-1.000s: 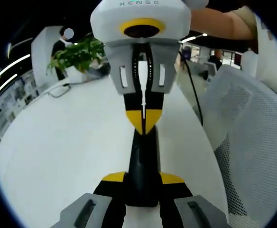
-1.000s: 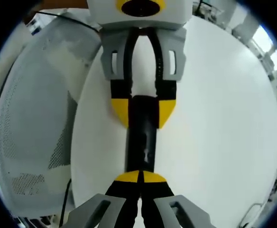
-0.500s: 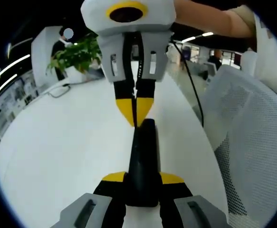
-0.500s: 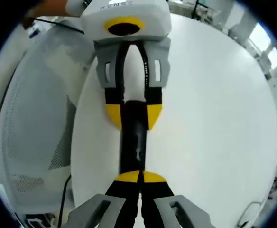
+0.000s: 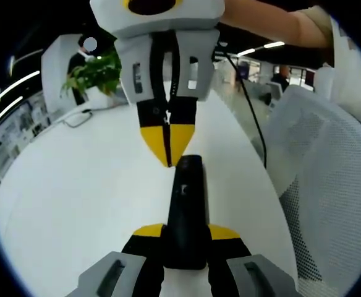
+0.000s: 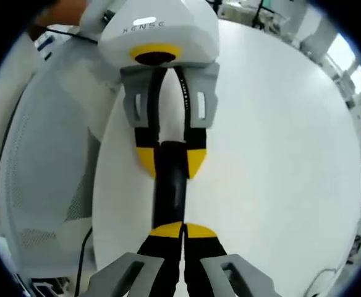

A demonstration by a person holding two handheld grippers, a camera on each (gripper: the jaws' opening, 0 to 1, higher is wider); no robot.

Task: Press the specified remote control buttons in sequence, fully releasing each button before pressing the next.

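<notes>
Since a second ago the right gripper (image 5: 168, 148) has pulled back along the black remote control (image 5: 185, 210), its joined yellow tips now just off the remote's far end (a sliver of white shows between them in the left gripper view). Its jaws are pressed together. Over the white table (image 5: 75, 198), the left gripper (image 5: 185, 238) stays clamped on the remote's near end. A white mesh chair (image 5: 329, 185) stands beside the table.
</notes>
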